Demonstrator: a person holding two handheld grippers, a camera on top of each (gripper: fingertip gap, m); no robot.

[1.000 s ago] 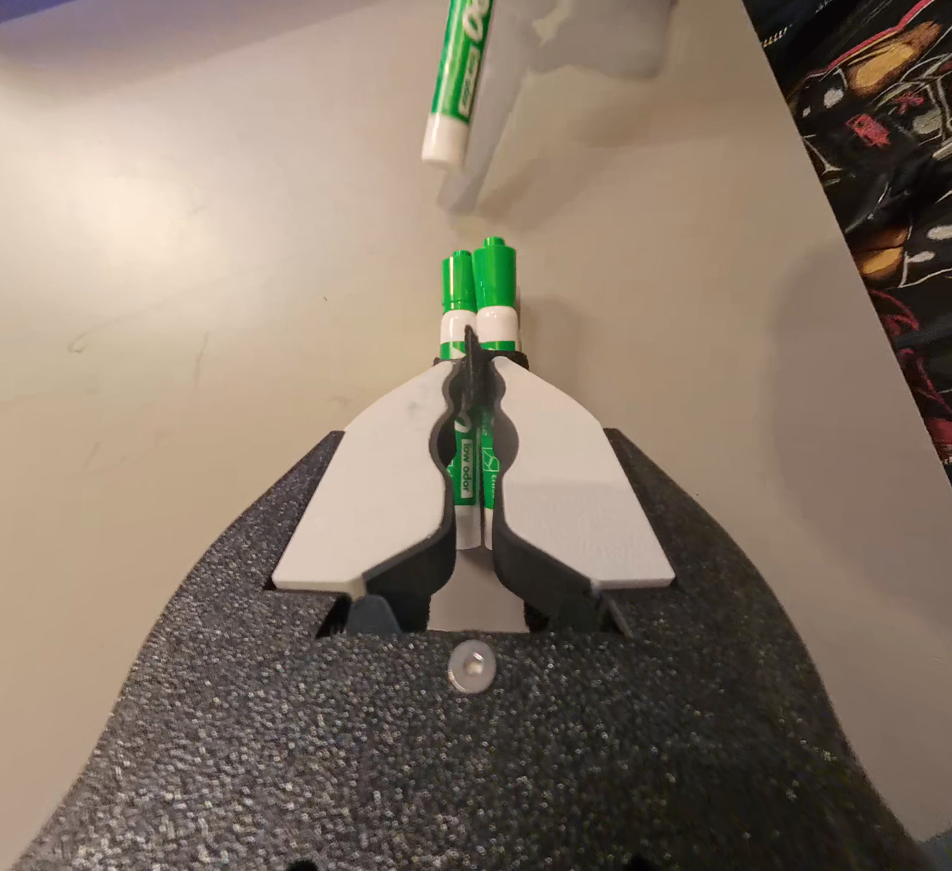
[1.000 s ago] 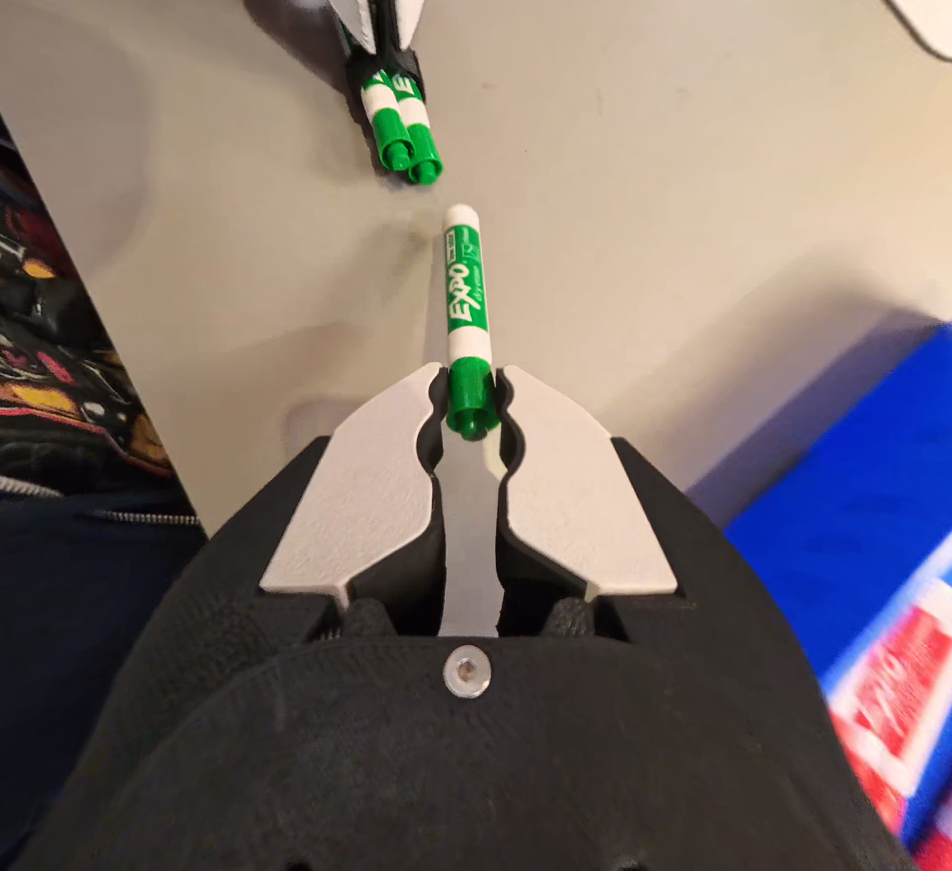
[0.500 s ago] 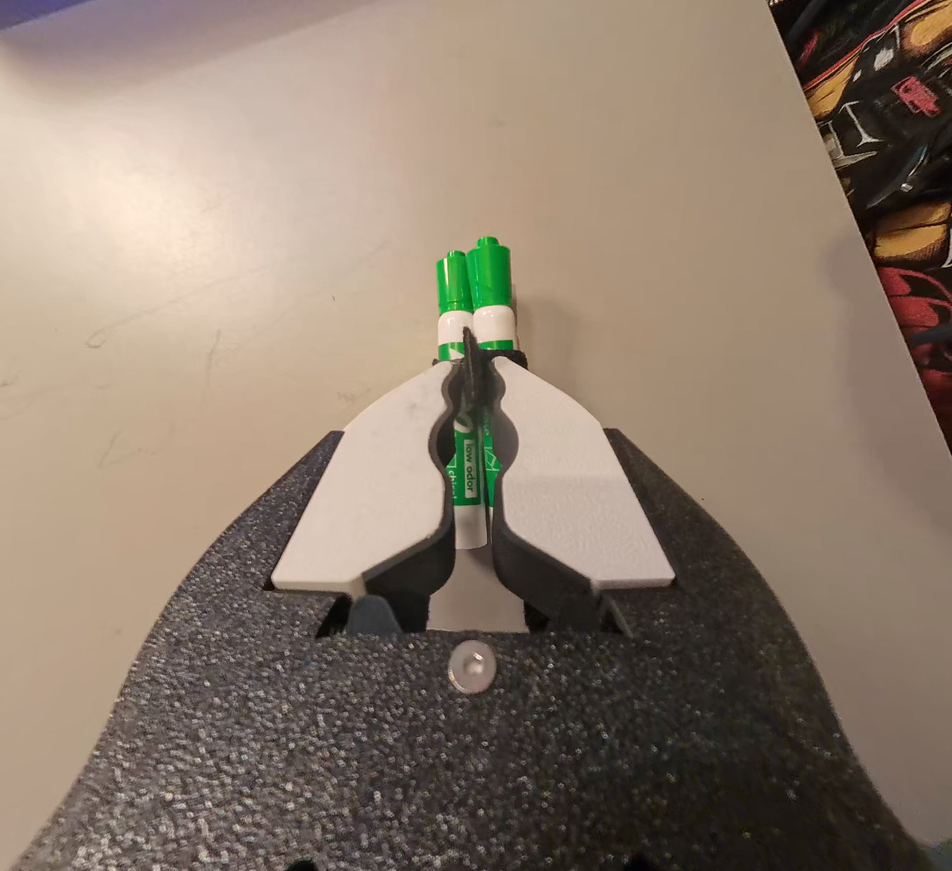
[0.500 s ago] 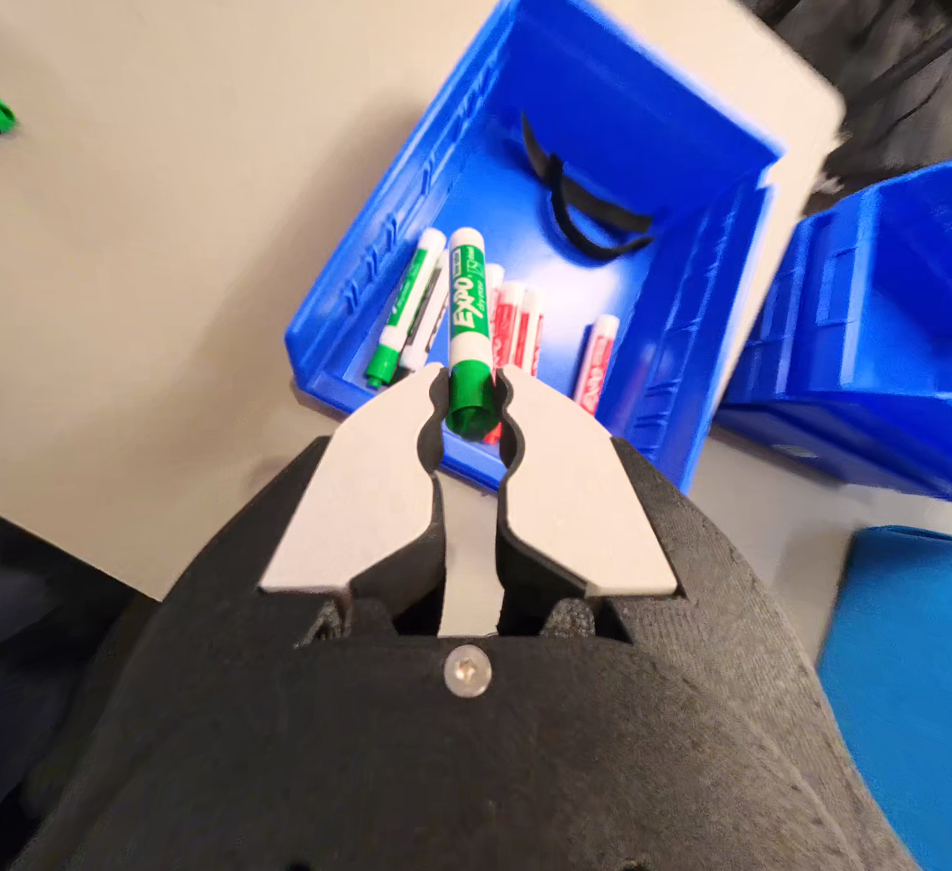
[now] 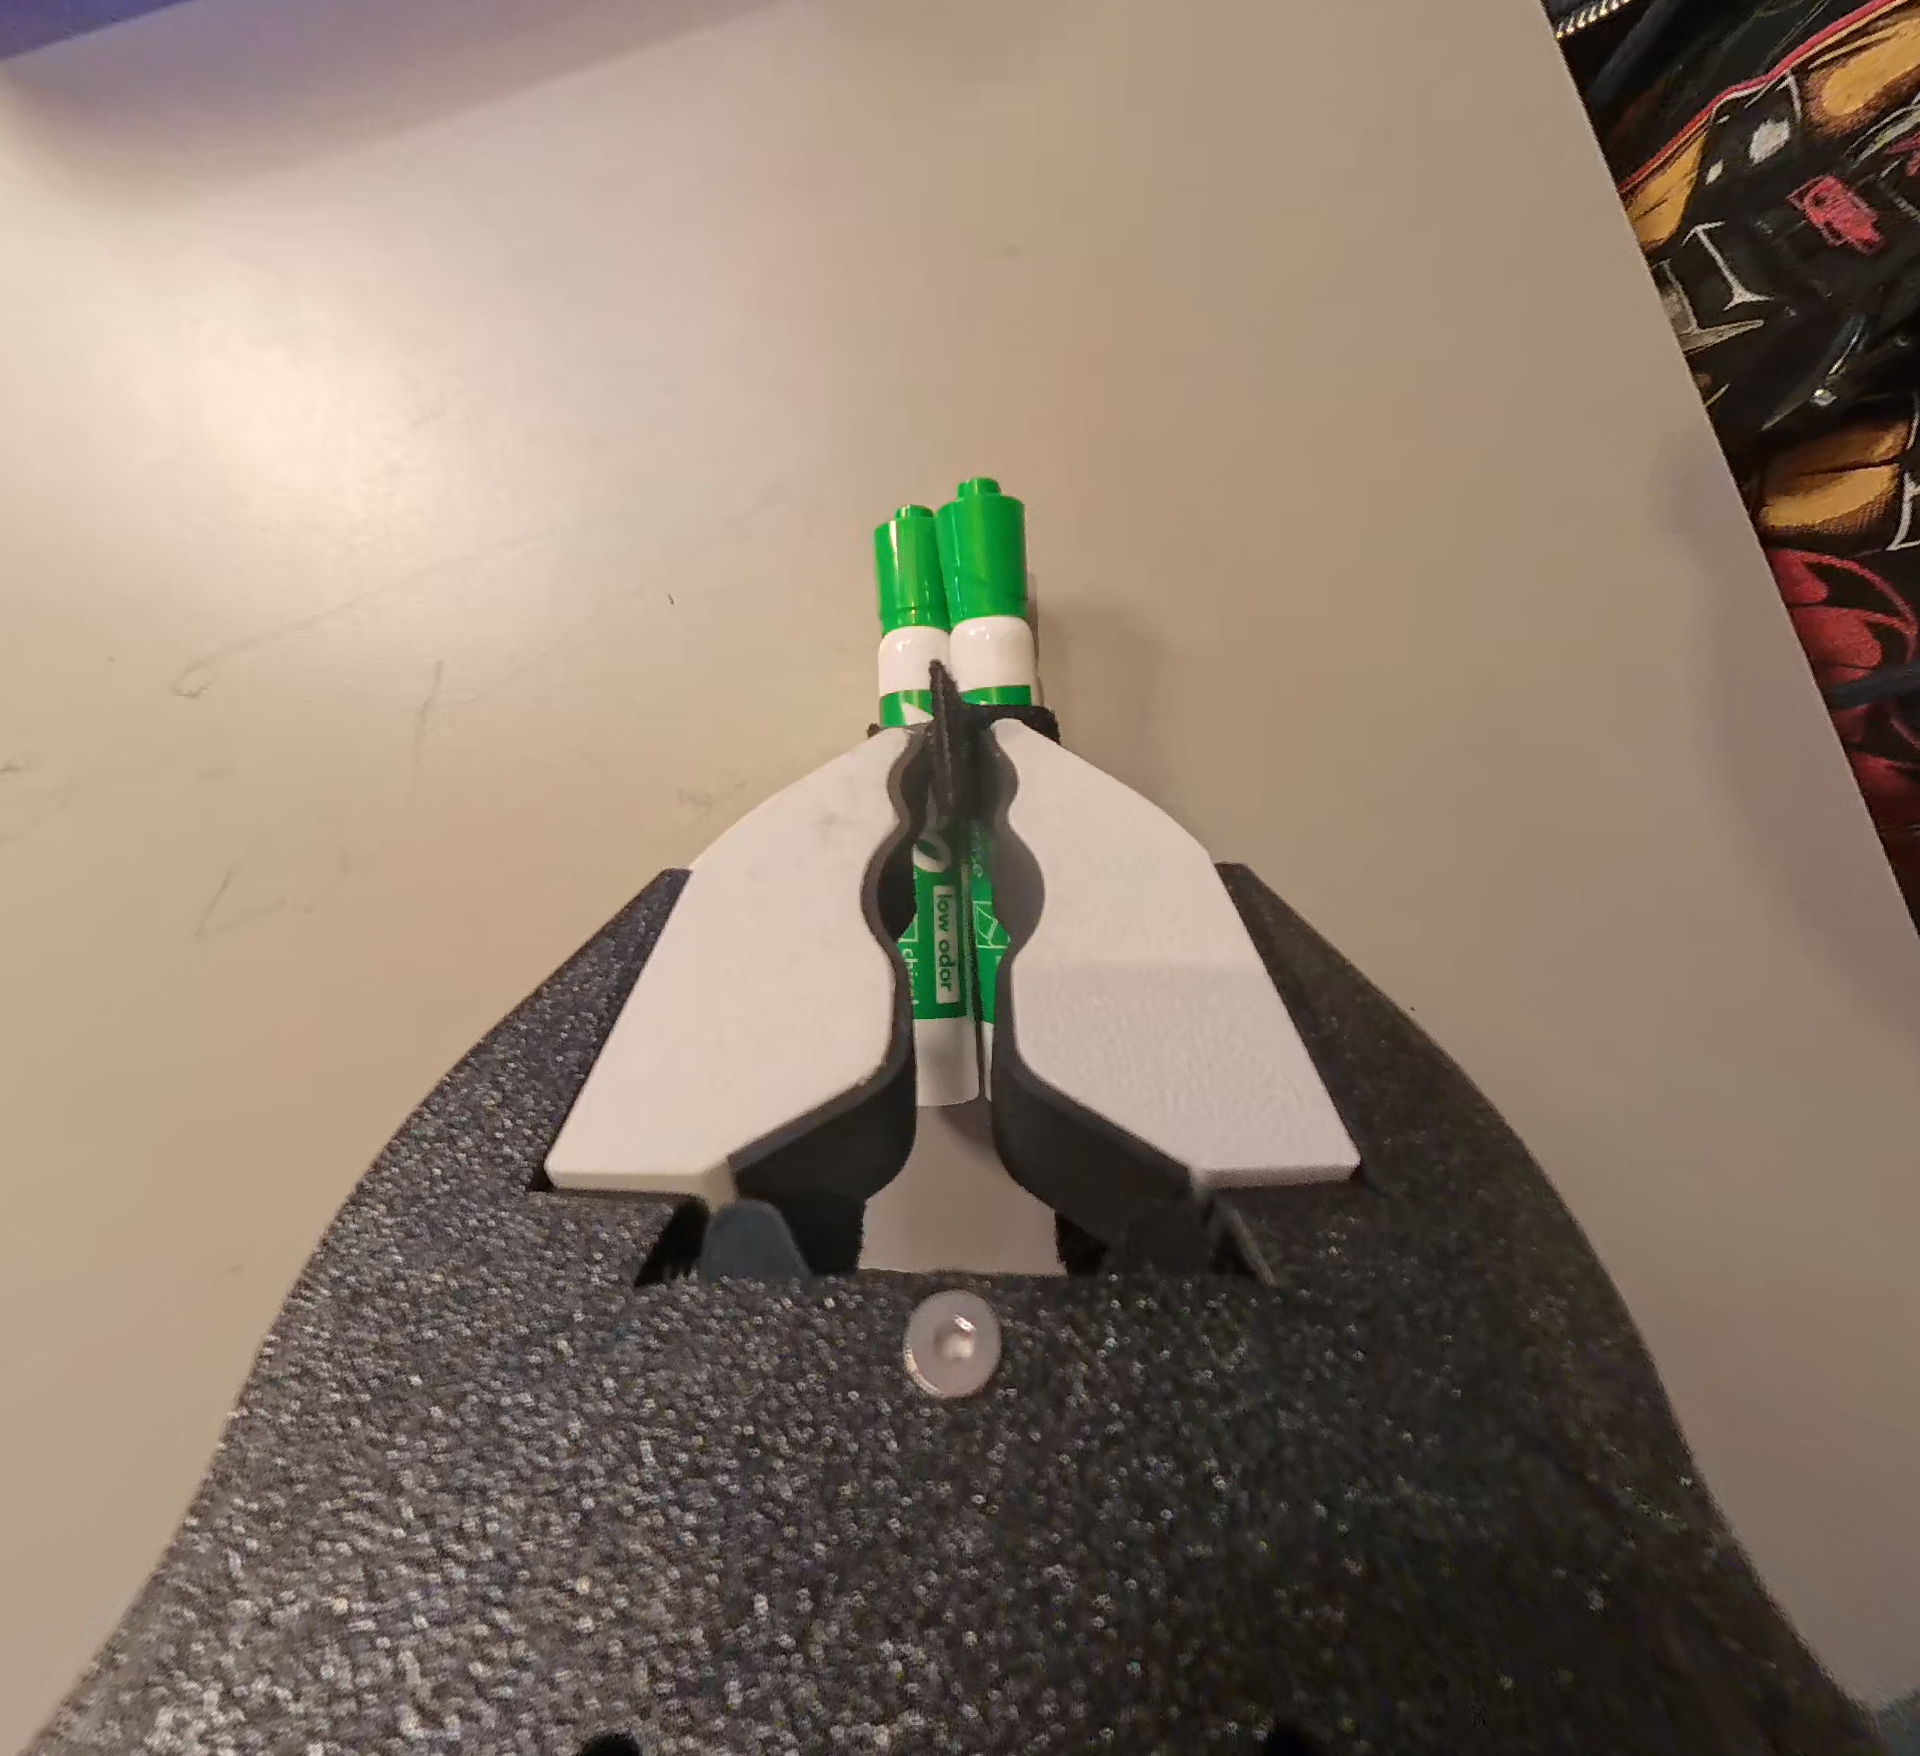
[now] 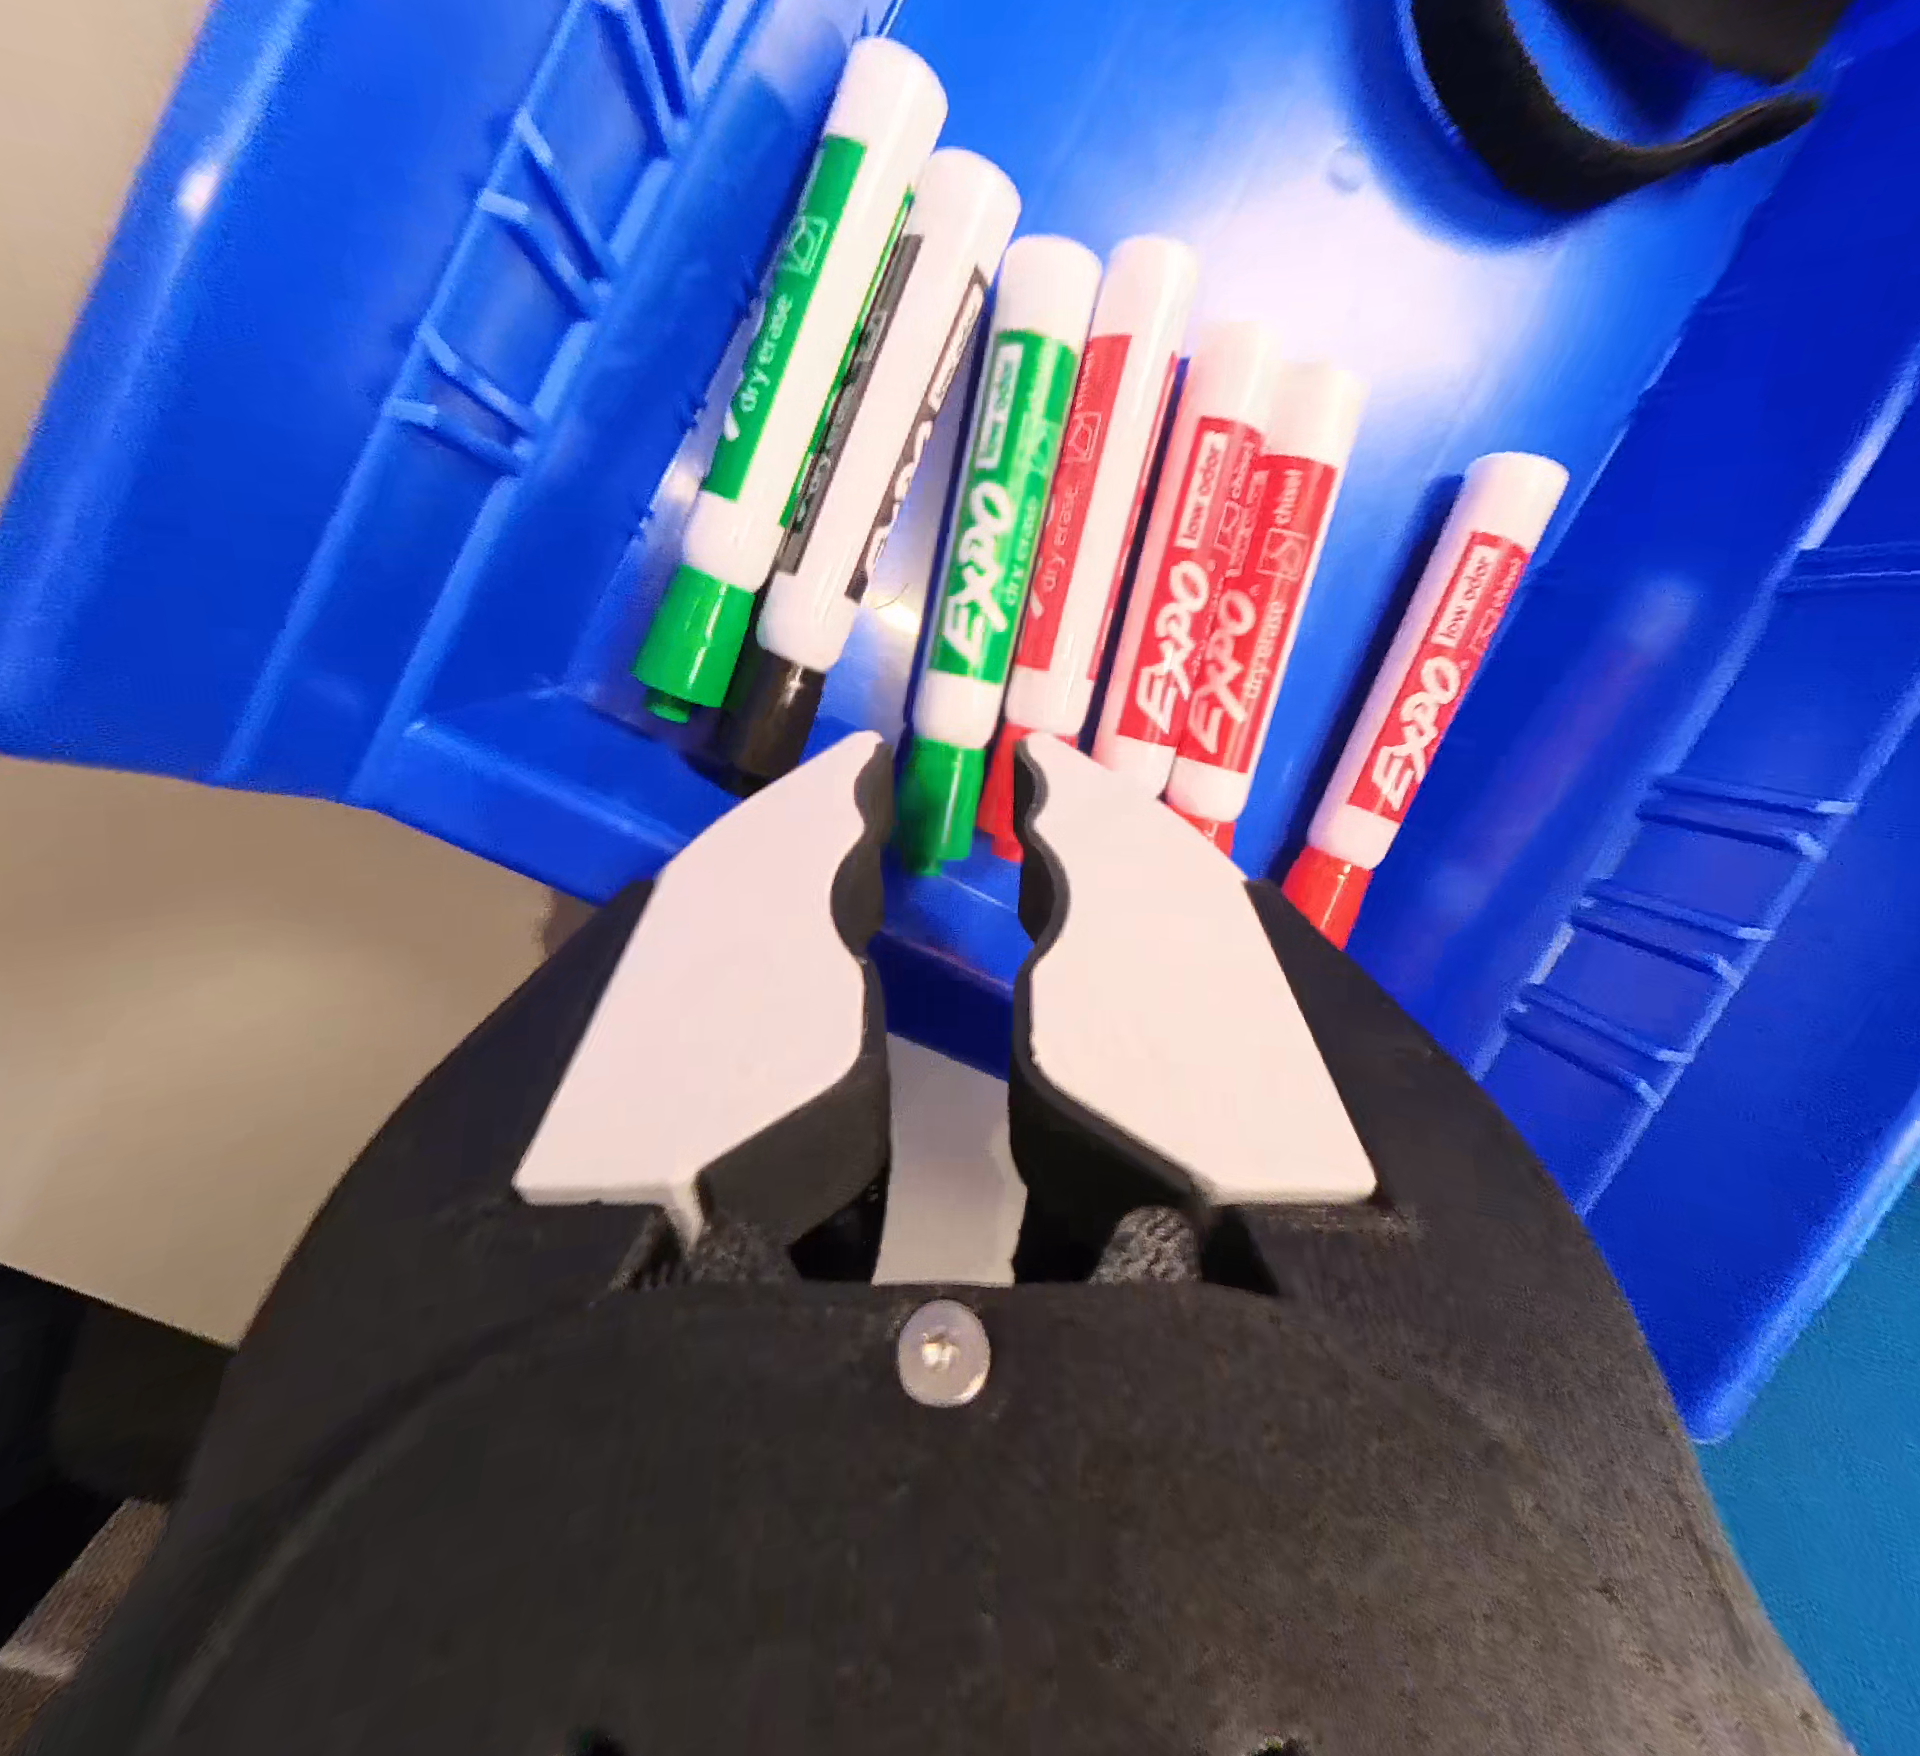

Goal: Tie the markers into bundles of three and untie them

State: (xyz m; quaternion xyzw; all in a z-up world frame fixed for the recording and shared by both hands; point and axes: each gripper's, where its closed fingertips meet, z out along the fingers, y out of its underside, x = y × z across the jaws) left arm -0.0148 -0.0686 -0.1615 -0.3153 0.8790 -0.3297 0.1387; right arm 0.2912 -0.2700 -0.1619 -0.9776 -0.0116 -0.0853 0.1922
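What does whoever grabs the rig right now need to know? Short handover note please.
Left claw: shut on the black strap around two green markers over the table.
Right claw: open over the blue bin; a green marker lies in the bin just ahead of its fingertips, not gripped.
Bin also holds another green marker, a black one, four red ones and a loose black strap.
Done: one marker out of the bundle.
Left: free the last two, remove strap.
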